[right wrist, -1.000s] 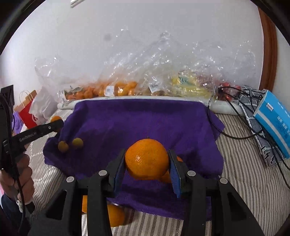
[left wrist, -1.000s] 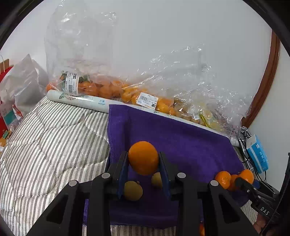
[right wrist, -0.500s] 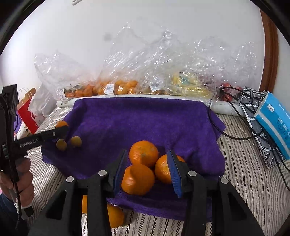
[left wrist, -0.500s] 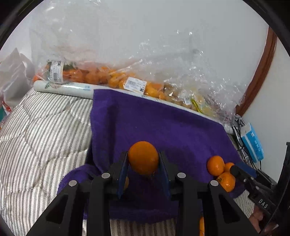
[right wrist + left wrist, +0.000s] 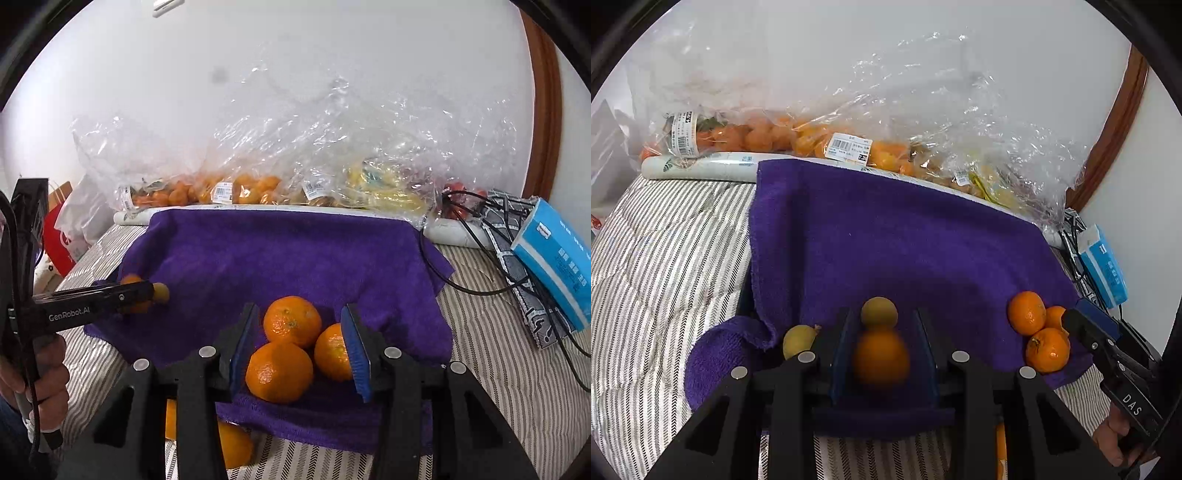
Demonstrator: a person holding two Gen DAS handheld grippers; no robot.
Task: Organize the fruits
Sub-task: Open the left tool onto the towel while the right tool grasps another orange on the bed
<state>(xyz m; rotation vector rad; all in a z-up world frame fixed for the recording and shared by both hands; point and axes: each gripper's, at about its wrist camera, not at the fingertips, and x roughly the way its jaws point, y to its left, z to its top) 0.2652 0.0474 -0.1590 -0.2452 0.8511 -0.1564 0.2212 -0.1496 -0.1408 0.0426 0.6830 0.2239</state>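
Observation:
A purple towel (image 5: 886,240) lies on the striped bed and also shows in the right wrist view (image 5: 280,254). My left gripper (image 5: 882,332) is open; a blurred orange (image 5: 881,356) sits between its jaws, apart from both pads, beside two small yellow-green fruits (image 5: 879,312) (image 5: 798,339). My right gripper (image 5: 299,341) is open over three oranges (image 5: 291,321) (image 5: 279,371) (image 5: 332,350) clustered on the towel; these also show in the left wrist view (image 5: 1027,312).
Clear plastic bags of oranges and other fruit (image 5: 849,144) line the wall behind the towel. A blue tissue box (image 5: 554,254) and black cables (image 5: 480,258) lie at right. More oranges (image 5: 229,443) sit on the bed below the towel's front edge.
My left gripper lowered to the towel and opened, letting go of its orange. My right gripper let go of its orange beside two others and opened wider.

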